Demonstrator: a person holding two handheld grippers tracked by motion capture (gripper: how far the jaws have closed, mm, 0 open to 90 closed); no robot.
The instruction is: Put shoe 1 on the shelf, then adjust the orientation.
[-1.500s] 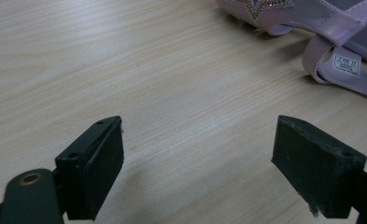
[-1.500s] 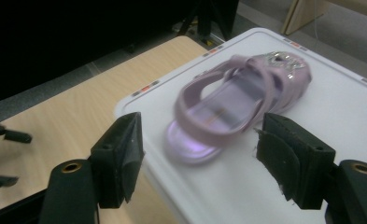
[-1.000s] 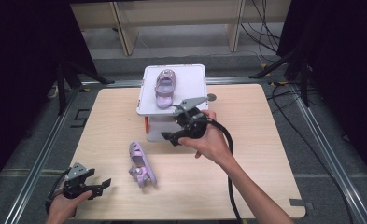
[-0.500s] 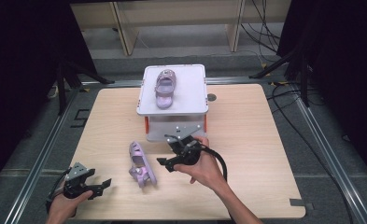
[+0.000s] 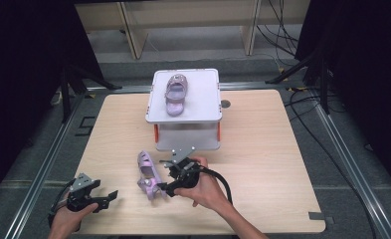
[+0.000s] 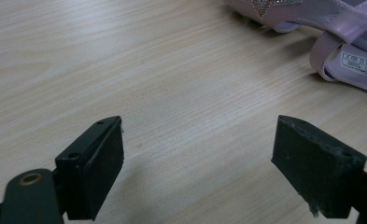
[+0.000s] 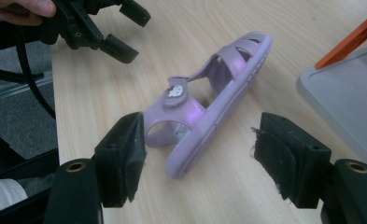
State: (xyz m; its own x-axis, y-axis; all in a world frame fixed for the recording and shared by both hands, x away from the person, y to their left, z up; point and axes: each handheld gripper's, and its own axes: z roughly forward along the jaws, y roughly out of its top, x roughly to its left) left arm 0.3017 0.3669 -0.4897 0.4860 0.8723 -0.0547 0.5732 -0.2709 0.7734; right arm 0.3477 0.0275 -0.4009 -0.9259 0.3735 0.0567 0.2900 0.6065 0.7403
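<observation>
A purple child's sandal [image 5: 147, 176] lies tipped on its side on the wooden table [image 5: 262, 149]. My right gripper [image 5: 166, 187] is open just to its right, and in the right gripper view the sandal [image 7: 209, 100] has its heel end between the two spread jaws. A second purple sandal [image 5: 175, 92] sits on top of a white box [image 5: 203, 104] at the back. My left gripper [image 5: 109, 197] is open near the table's front left corner, jaws over bare wood; the left gripper view has the sandal [image 6: 330, 32] at the top right.
The white box has orange corner posts and stands at the table's far middle. Metal rails [image 5: 53, 159] run along the table's sides. In the right gripper view the left gripper [image 7: 125, 32] lies beyond the sandal, and the box's edge [image 7: 340, 107] is at right.
My right gripper has come down from in front of the white box toward me and to the left, arriving at the sandal on the table. The left gripper has stayed put.
</observation>
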